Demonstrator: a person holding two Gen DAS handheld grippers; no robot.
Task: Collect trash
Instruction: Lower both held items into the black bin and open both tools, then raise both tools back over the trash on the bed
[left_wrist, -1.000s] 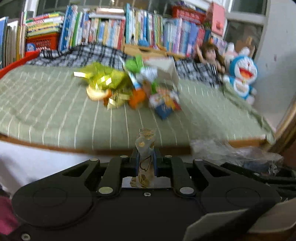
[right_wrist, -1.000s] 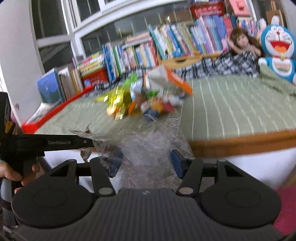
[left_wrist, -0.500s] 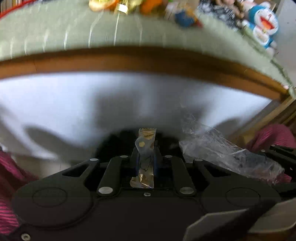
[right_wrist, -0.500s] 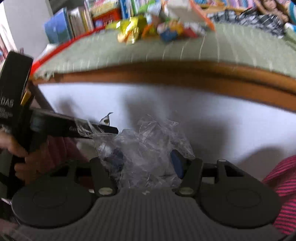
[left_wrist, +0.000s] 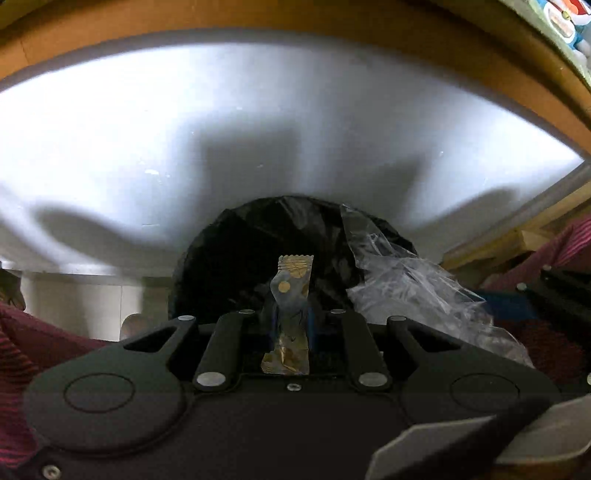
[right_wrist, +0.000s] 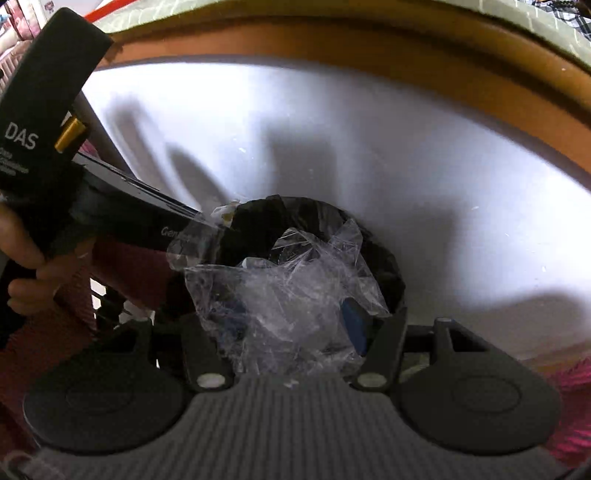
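Left wrist: wrapper pinched in left claw

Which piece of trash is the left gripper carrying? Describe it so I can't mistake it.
Below the white bed side sits a black-lined bin. Above it, the left gripper pinches a slim gold-dotted wrapper, unlike the crumpled clear plastic beside it.

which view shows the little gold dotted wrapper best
The left wrist view. The small clear wrapper with gold dots stands upright, pinched in the left gripper, in front of the black bin bag. The right wrist view shows only its pale tip at the end of that gripper, partly behind the crumpled clear plastic.
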